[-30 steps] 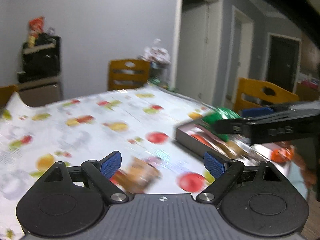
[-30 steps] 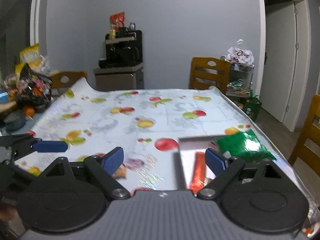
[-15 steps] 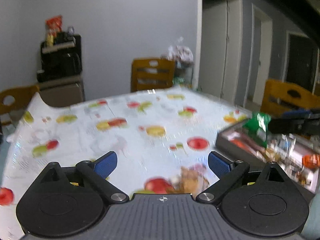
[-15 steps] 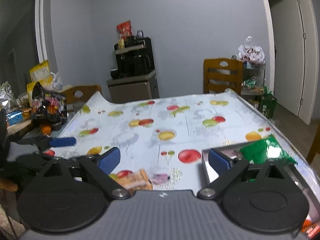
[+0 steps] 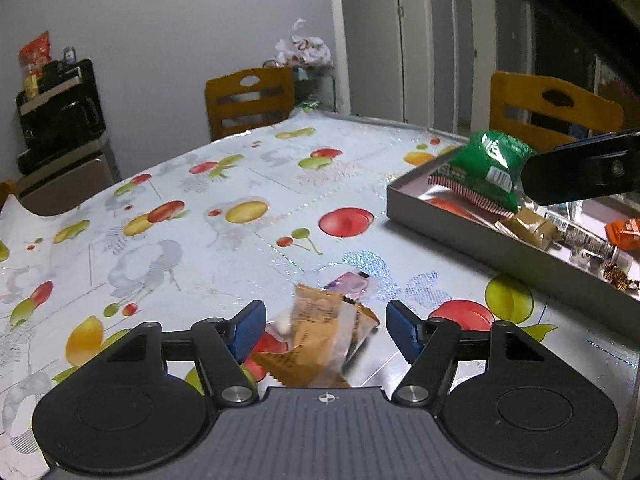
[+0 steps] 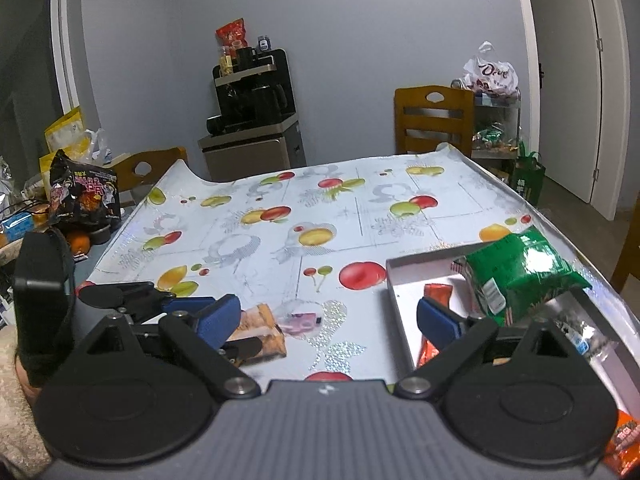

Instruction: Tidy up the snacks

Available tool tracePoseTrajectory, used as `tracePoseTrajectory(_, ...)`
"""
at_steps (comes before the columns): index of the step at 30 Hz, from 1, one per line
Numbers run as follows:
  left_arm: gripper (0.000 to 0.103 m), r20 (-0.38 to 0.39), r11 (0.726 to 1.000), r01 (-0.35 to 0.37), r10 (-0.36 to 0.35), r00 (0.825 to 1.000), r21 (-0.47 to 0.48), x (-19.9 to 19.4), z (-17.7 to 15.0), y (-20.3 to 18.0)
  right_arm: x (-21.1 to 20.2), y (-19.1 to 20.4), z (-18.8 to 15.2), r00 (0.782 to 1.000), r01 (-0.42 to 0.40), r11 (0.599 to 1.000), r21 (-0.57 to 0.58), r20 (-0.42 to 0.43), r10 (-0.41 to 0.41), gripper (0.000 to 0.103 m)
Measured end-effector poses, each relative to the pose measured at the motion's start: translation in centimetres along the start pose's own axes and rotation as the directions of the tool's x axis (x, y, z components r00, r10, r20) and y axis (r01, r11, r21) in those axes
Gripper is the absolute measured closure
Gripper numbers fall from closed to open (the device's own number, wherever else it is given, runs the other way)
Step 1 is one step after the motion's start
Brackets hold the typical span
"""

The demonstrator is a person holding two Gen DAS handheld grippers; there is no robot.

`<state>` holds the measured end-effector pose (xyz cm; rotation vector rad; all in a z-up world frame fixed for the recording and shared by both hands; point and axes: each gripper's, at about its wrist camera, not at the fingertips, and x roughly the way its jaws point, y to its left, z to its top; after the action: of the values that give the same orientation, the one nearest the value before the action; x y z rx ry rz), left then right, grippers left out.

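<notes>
- Left tool [image 5: 324,330]: jaws just closing, not yet pinching; orange snack packet [image 5: 320,344] lies between them on worktop [image 5: 224,240].
- Packet probably light, crinkly, slippery; pinch mid-body, not the seam.
- Right tool [image 6: 328,318]: spread, empty, beside tray [image 6: 396,320].

Glossy plastic tablecloth [image 5: 200,208], matt grey metal tray [image 5: 472,240], shiny green foil packet [image 5: 488,164], wooden chair [image 6: 434,120].

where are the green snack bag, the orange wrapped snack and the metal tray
green snack bag [image 6: 520,270], right wrist view, middle of its shiny front
orange wrapped snack [image 5: 316,336], left wrist view, middle of the wrapper
metal tray [image 5: 460,226], left wrist view, its near side wall
</notes>
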<state>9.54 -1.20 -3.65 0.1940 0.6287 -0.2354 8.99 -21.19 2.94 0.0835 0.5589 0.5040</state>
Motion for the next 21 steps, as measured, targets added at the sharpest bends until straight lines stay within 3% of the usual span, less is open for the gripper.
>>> tracePoseTrajectory(2,0.039,-0.017,1.0,-0.004,0.004,1.0,0.012,0.5,0.0,-0.3,0.2,-0.1,-0.1,1.0,0.001,1.0,-0.002,-0.006,-0.001,0.007)
tracePoseTrajectory(6,0.058,-0.057,1.0,-0.017,0.018,0.998,0.012,1.1,-0.1,-0.1,0.4,-0.1,-0.3,1.0,-0.001,1.0,-0.007,-0.014,0.001,0.007)
tracePoseTrajectory(16,0.061,-0.047,0.998,-0.034,0.032,0.998,-0.06,-2.3,-1.5,1.4,1.6,1.2,-0.7,0.998,-0.028,0.999,-0.033,-0.051,0.026,0.007)
tracePoseTrajectory(19,0.061,-0.049,0.994,-0.077,0.073,0.996,-0.083,-3.7,-2.3,2.2,2.9,2.5,-0.8,0.997,-0.042,0.994,-0.1,-0.065,0.036,0.007)
tracePoseTrajectory(21,0.061,-0.059,0.989,-0.11,0.104,0.993,-0.103,-4.4,-2.9,3.0,4.2,3.9,-1.0,0.997,-0.049,0.977,-0.209,-0.076,0.034,0.007)
